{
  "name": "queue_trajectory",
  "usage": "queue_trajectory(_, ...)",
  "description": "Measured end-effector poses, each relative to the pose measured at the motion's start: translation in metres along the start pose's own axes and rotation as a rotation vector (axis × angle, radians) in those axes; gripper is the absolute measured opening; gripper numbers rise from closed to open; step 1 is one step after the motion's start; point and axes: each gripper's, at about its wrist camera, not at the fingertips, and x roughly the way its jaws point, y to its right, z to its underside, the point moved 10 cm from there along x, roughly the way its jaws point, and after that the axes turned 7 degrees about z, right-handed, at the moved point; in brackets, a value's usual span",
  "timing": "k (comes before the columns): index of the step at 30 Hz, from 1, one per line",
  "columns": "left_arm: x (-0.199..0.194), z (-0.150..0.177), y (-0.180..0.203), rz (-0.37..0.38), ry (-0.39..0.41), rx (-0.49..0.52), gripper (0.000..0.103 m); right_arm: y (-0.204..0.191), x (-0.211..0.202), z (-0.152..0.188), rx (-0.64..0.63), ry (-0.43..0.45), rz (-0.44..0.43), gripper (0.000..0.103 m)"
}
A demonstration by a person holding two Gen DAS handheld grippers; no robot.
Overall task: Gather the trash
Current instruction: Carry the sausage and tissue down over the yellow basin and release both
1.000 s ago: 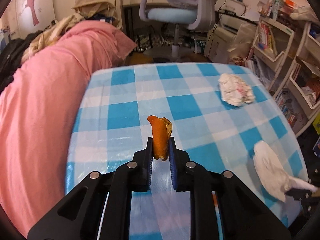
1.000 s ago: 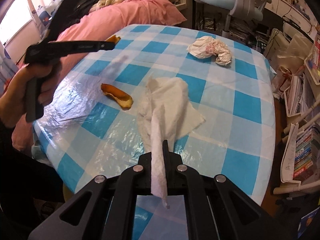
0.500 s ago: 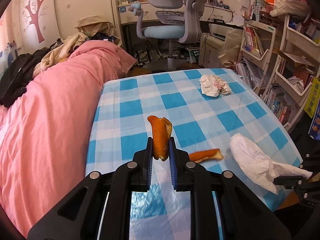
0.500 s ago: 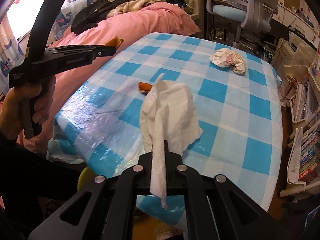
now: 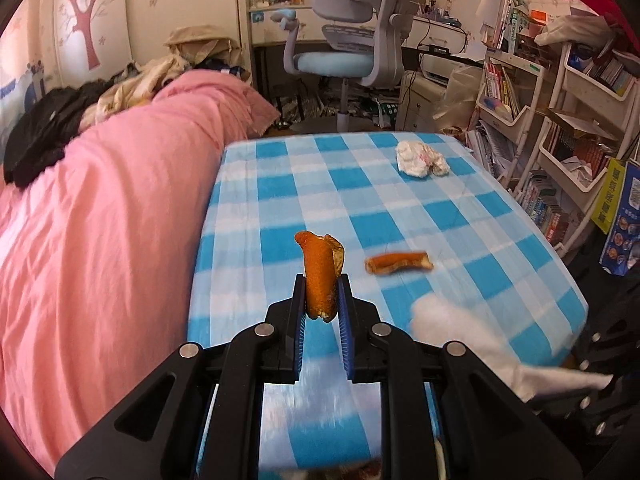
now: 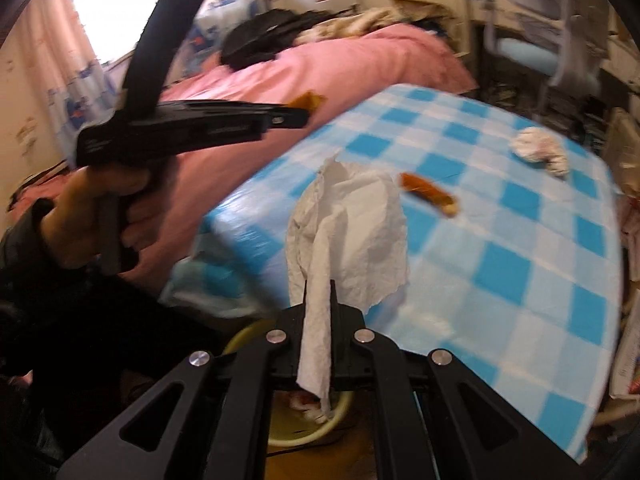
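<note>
My left gripper (image 5: 321, 292) is shut on an orange peel (image 5: 319, 272) and holds it above the near edge of the blue checked table (image 5: 360, 192). My right gripper (image 6: 319, 294) is shut on a white paper towel (image 6: 352, 224) that hangs off the table's near edge, over a yellow bin (image 6: 316, 428) on the floor. A second orange peel (image 5: 398, 263) (image 6: 430, 193) lies on the table. A crumpled white wrapper (image 5: 420, 158) (image 6: 540, 150) lies at the far side. The left gripper shows in the right wrist view (image 6: 296, 118) at upper left.
A bed with a pink blanket (image 5: 100, 220) runs along the table's left side. A grey office chair (image 5: 352, 40) stands beyond the table. Shelves of books (image 5: 580, 128) stand on the right. The yellow bin holds some trash.
Both grippers have pulled back and up from the table, carrying the peel and the paper towel. The towel has left the table top and the yellow bin has come into view below it.
</note>
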Motion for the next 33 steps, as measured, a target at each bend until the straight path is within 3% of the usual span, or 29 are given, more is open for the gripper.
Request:
queue_trajectory(12, -0.026, 0.090, 0.017, 0.064, -0.125, -0.076, 0.014, -0.089, 0.023, 0.049, -0.162, -0.144, -0.188, 0.005)
queue_trajectory(19, -0.032, 0.144, 0.033, 0.101, -0.216, -0.122, 0.014, -0.094, 0.046, 0.071, -0.220, -0.243, -0.142, 0.006)
queue_trajectory(20, -0.032, 0.150, 0.035, 0.099, -0.230, -0.121, 0.014, -0.091, 0.049, 0.073, -0.220, -0.253, -0.123, 0.013)
queue_trajectory(23, -0.030, 0.170, 0.043, 0.105, -0.287, -0.113, 0.015, -0.082, 0.049, 0.073, -0.204, -0.243, -0.082, 0.053)
queue_trajectory(29, -0.029, 0.181, 0.049, 0.087, -0.310, -0.089, 0.018, -0.068, 0.039, 0.062, -0.160, -0.187, -0.050, 0.054)
queue_trajectory(33, -0.030, 0.176, 0.049, 0.072, -0.291, -0.076, 0.024, -0.053, 0.033, 0.049, -0.131, -0.152, -0.005, 0.062)
